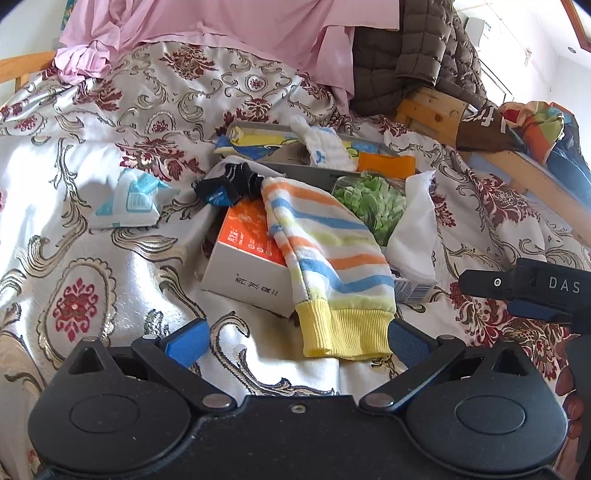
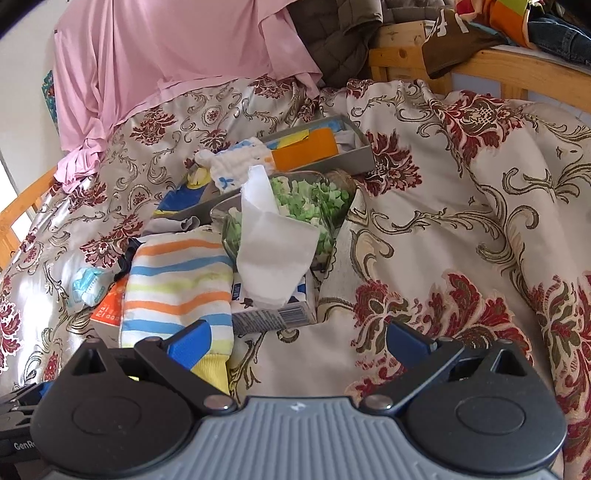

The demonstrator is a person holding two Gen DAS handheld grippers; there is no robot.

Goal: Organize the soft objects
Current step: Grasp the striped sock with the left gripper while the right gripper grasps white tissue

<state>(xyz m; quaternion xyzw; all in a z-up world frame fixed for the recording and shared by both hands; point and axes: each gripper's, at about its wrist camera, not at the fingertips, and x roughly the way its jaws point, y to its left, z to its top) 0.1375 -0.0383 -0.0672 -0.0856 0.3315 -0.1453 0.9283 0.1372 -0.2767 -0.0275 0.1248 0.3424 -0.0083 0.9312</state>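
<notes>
A striped child's garment with a yellow cuff [image 1: 332, 258] lies on the bed over an orange and white box [image 1: 243, 254]; it also shows in the right wrist view [image 2: 177, 280]. My left gripper [image 1: 297, 341] is open, with the cuff lying just ahead between its fingers. My right gripper [image 2: 297, 341] is open and empty over the bedspread, its left finger [image 2: 190, 345] in front of the garment's edge. A black sock [image 1: 229, 184], a white cloth [image 1: 325, 147] on a grey tray [image 1: 314, 171] and a tissue box [image 2: 273, 310] lie beyond.
A jar of green pieces [image 2: 314, 206] lies behind the tissue box. A small tissue pack [image 1: 129, 201] lies to the left. A pink sheet [image 1: 229, 26] and a brown jacket [image 1: 417, 51] are piled at the back. A wooden bed frame [image 1: 524, 177] runs along the right.
</notes>
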